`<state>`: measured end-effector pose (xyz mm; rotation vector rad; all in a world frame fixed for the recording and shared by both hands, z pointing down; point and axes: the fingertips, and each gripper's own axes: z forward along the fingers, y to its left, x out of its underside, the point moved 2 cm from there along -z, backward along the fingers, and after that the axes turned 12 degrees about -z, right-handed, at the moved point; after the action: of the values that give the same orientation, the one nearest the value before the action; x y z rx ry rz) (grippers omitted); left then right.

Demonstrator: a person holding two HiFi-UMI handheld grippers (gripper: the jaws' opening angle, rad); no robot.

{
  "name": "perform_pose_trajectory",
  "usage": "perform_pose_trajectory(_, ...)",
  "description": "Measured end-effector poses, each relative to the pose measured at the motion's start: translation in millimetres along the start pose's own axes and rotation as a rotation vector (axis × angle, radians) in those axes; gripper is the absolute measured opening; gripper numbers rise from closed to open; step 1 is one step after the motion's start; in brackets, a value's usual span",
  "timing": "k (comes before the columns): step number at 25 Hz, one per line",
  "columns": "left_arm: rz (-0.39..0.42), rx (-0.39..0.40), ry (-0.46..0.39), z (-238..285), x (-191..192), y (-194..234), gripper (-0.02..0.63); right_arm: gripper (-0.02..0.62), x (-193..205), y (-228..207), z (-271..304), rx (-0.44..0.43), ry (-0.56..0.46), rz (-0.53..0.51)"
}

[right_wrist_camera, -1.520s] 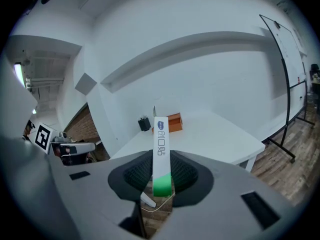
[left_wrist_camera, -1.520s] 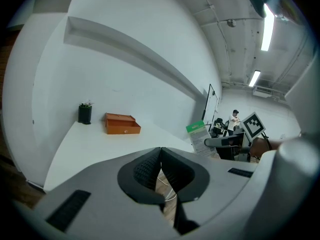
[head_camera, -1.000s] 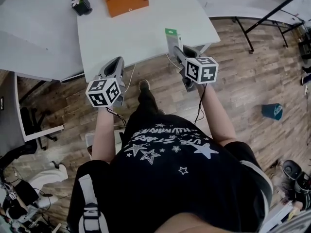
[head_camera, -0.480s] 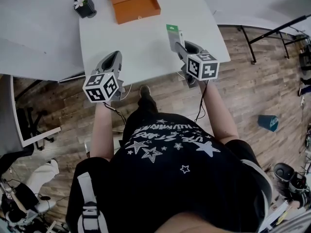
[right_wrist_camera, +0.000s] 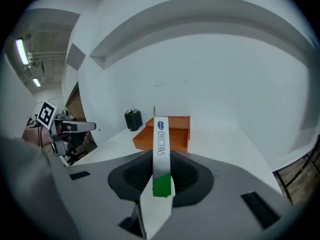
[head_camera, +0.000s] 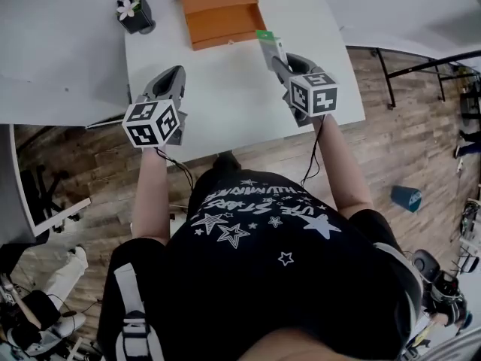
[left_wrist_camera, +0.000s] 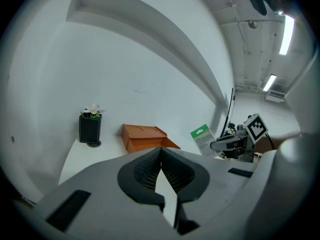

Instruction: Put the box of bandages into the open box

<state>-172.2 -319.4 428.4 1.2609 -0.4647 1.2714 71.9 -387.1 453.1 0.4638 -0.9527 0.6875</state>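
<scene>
The box of bandages [head_camera: 267,45], white with a green end, stands on edge between the jaws of my right gripper [head_camera: 276,62], which is shut on it above the white table [head_camera: 225,100]. In the right gripper view the bandage box [right_wrist_camera: 161,154] points at the open orange box [right_wrist_camera: 167,131] just ahead. That orange box [head_camera: 222,10] lies at the far side of the table, its lid folded back. My left gripper [head_camera: 171,80] hovers over the table's near left part, jaws shut with nothing in them [left_wrist_camera: 161,156].
A black pot with a white flower [head_camera: 135,12] stands left of the orange box. The table's near edge runs just under both grippers, with wooden floor below. A teal object [head_camera: 406,198] lies on the floor at right.
Both grippers have moved forward over the table. The right one has carried the bandage box closer to the orange box.
</scene>
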Motion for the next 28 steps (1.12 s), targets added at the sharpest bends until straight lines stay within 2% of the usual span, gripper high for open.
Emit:
perform_pose_trajectory(6, -0.009, -0.011, -0.009, 28, -33, 43, 0.020, 0.114, -33, -19, 58, -0.006, 0.021, -0.079)
perform_pose_trajectory(16, -0.044, -0.020, -0.023, 61, -60, 95, 0.020, 0.114, -76, -21, 146, -0.082, 0.047, -0.240)
perform_pose_trajectory(22, -0.046, -0.018, 0.002, 88, -59, 119, 0.020, 0.114, -73, -24, 192, -0.112, 0.107, -0.358)
perform_pose_trajectory(28, -0.056, -0.014, 0.016, 92, -52, 116, 0.020, 0.114, -69, -16, 200, -0.175, 0.153, -0.446)
